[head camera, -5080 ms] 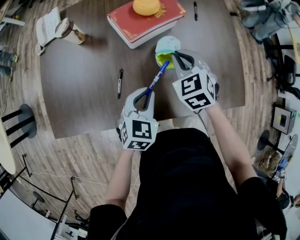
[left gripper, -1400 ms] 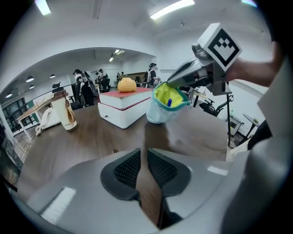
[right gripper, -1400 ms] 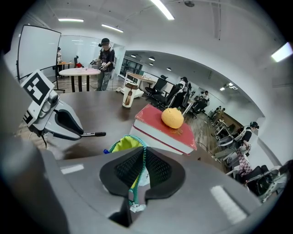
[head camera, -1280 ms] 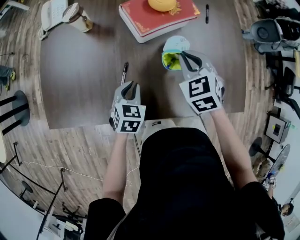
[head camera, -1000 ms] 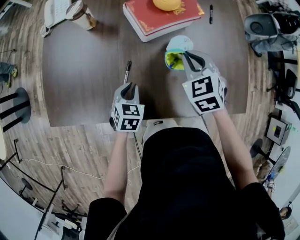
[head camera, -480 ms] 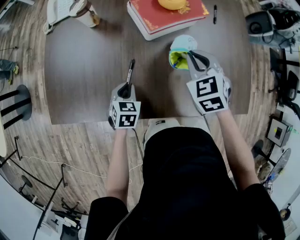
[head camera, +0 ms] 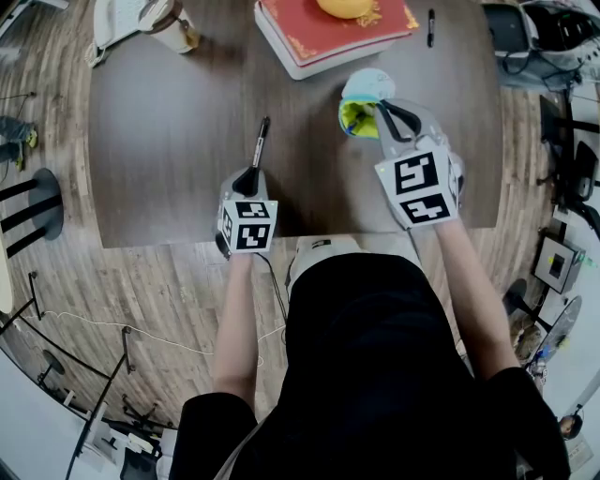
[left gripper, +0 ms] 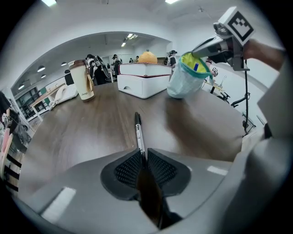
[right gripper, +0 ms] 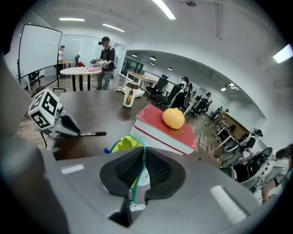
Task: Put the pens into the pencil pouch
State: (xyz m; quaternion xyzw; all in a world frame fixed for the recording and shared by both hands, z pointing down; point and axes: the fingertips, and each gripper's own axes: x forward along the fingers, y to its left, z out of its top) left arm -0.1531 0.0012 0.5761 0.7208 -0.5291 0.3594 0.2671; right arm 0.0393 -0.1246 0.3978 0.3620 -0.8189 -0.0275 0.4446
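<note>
A black pen [head camera: 262, 139] lies on the dark table [head camera: 159, 131]; the same pen [left gripper: 138, 132] runs straight out from my left gripper [head camera: 251, 176]. Its near end sits between that gripper's pads, which stand just apart beside it, so the left gripper [left gripper: 142, 155] is open. My right gripper [head camera: 389, 114] is shut on the rim of the light blue pencil pouch [head camera: 361, 94] with a yellow-green lining and holds its mouth up. A blue pen [left gripper: 196, 67] sticks out of the pouch [left gripper: 187, 77]. A second black pen [head camera: 430, 26] lies at the far right.
A red book [head camera: 328, 37] with an orange round thing [head camera: 347, 7] on top lies behind the pouch. A lidded cup [head camera: 173, 21] and a white phone [head camera: 112, 19] stand at the far left. The table's near edge [head camera: 309, 234] runs just under both grippers.
My left gripper has moved forward and down until its jaws straddle the near end of the black pen. The right gripper and the pouch have kept still.
</note>
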